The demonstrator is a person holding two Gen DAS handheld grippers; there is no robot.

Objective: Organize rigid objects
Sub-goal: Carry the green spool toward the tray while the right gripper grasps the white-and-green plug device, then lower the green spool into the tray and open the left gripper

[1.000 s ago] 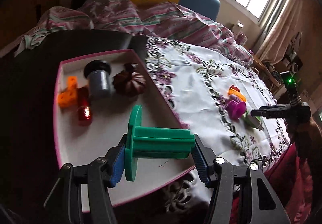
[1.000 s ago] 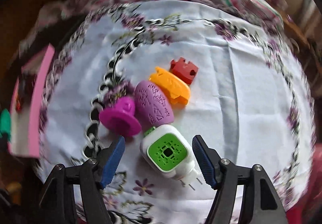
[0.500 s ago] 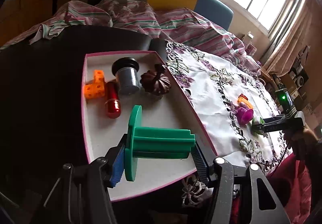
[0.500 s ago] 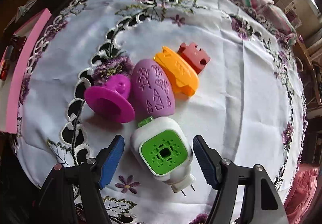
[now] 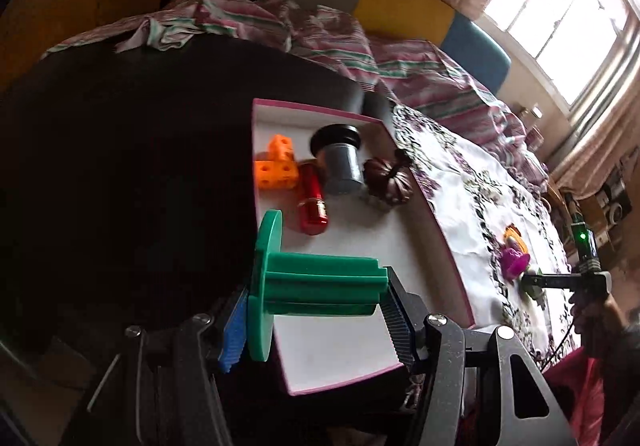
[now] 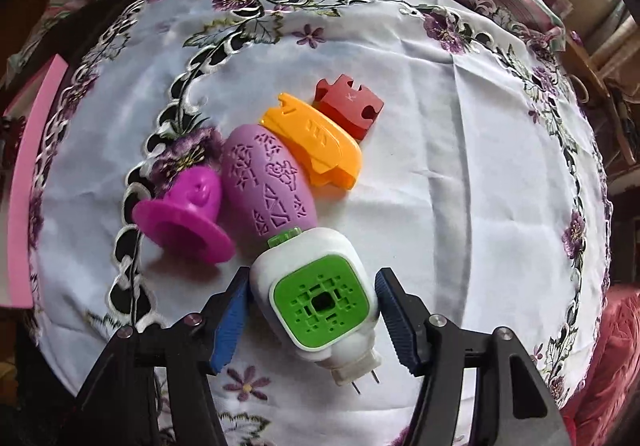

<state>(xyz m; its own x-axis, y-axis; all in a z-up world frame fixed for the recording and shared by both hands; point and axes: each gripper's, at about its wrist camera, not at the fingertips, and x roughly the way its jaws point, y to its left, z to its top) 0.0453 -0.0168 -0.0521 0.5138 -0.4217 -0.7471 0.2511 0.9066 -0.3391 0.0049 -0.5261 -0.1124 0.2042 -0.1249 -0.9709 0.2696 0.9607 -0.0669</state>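
Observation:
My left gripper (image 5: 316,302) is shut on a green flanged spool (image 5: 320,282), held above the near part of a pink-rimmed white tray (image 5: 444,246). In the right wrist view my right gripper (image 6: 312,296) points down at a white plug-in device with a green face (image 6: 318,296). Its jaws are closing with the device between them; the left pad (image 6: 230,320) is at its side and a thin gap shows at the right pad. The right gripper (image 5: 536,280) also shows far right in the left wrist view.
The tray holds an orange cube block (image 5: 276,167), a red cylinder (image 5: 312,201), a grey capped cylinder (image 5: 340,161) and a brown pumpkin (image 5: 388,181). On the flowered cloth lie a magenta bell (image 6: 188,213), a purple egg (image 6: 268,181), an orange piece (image 6: 316,141) and a red block (image 6: 348,105).
The left gripper carried the spool sideways and rolled, so the tray now sits further right. The right gripper dropped closer to the plug-in device and its jaws narrowed around it.

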